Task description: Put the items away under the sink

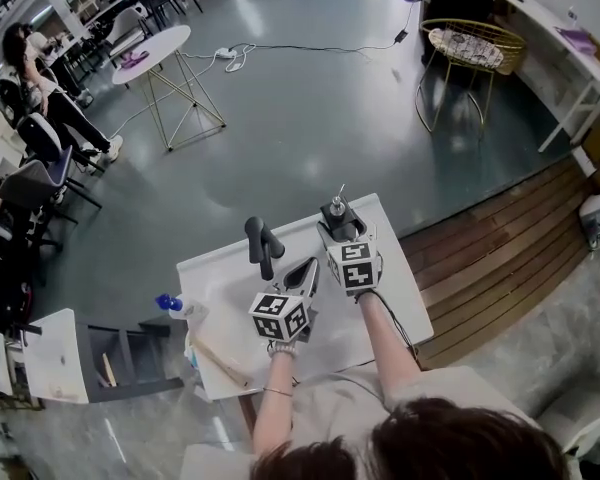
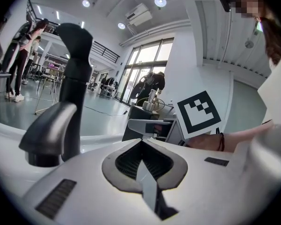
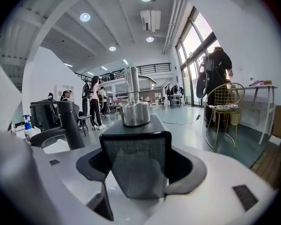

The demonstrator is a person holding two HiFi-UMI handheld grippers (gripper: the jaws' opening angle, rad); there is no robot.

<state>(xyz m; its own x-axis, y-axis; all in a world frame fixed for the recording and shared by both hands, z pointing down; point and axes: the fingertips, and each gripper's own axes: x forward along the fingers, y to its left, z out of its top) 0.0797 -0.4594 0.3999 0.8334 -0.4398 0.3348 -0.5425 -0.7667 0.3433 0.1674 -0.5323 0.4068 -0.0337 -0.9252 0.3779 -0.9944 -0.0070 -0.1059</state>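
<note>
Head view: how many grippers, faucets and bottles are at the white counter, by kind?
Grippers: 2 (left gripper shut and empty; right gripper shut on the dispenser)
Faucets: 1 (black faucet)
Bottles: 2 (the dispenser; blue-capped bottle at the counter's left edge)
Total: 5
</note>
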